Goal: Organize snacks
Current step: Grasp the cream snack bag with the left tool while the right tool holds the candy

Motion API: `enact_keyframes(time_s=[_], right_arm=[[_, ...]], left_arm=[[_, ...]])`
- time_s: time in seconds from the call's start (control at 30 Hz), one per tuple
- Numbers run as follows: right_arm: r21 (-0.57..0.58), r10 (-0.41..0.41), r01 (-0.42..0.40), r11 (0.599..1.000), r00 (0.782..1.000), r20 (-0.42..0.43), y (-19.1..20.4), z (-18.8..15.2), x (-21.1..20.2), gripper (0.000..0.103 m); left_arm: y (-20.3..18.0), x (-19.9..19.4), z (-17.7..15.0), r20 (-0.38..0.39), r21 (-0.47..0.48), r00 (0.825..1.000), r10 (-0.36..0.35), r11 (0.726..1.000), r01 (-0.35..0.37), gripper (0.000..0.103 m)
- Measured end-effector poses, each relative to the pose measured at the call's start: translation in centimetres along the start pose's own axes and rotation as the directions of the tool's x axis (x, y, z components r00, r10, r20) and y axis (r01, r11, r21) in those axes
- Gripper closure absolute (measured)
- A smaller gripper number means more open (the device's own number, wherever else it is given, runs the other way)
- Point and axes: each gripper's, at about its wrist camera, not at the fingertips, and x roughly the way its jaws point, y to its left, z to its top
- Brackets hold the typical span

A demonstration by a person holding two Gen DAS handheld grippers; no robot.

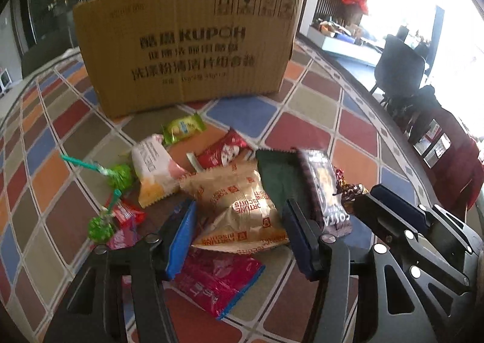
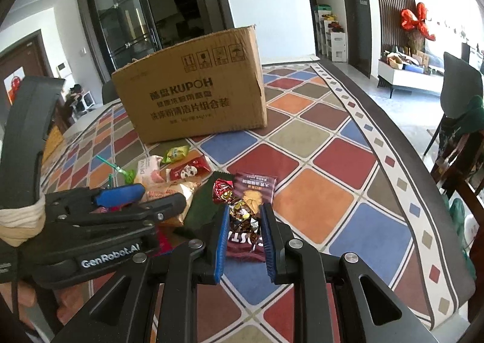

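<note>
Your left gripper [image 1: 239, 231] stands half open, its jaws either side of the tan biscuit packet [image 1: 242, 207], which lies at six o'clock from the cardboard box [image 1: 187, 43]. The packet is light, puffy and slick, so take it across its middle. Your right gripper [image 2: 243, 222] is pinched shut on a crinkly foil candy [image 2: 242, 213].

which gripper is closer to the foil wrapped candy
Right. The right gripper is shut on the foil-wrapped candy; the left gripper is open over the beige biscuit packet, beside it.
</note>
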Motion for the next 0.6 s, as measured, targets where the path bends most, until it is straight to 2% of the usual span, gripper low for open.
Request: enact_keyframes(time_s=[0.1, 0.2, 0.47, 0.6], right_arm=[[0.007, 0.006, -0.006, 1.000, 1.000, -0.009, -0.1, -0.1, 0.2, 0.081], [0.003, 0.007, -0.007, 1.000, 1.000, -0.011, 0.0, -0.1, 0.2, 0.081], [-0.016, 0.005, -0.005, 1.000, 1.000, -0.004, 1.0, 0.1, -0.1, 0.081], [-0.029, 0.008, -0.007, 1.000, 1.000, 0.012, 1.6, 0.4, -0.7, 0.081]], left_arm=[[0.1, -0.1, -0.1, 0.010, -0.004, 1.000, -0.003, 1.000, 0.003, 0.053], [0.4, -0.4, -0.1, 0.026, -0.006, 0.999, -0.024, 1.000, 0.024, 0.064], [1.2, -1.4, -0.3, 0.065, -0.021, 0.995, -0.081, 0.996, 0.082, 0.068], [1.4, -2.7, 0.0, 0.109, -0.014, 0.991, -0.077, 0.997, 0.079, 0.068]])
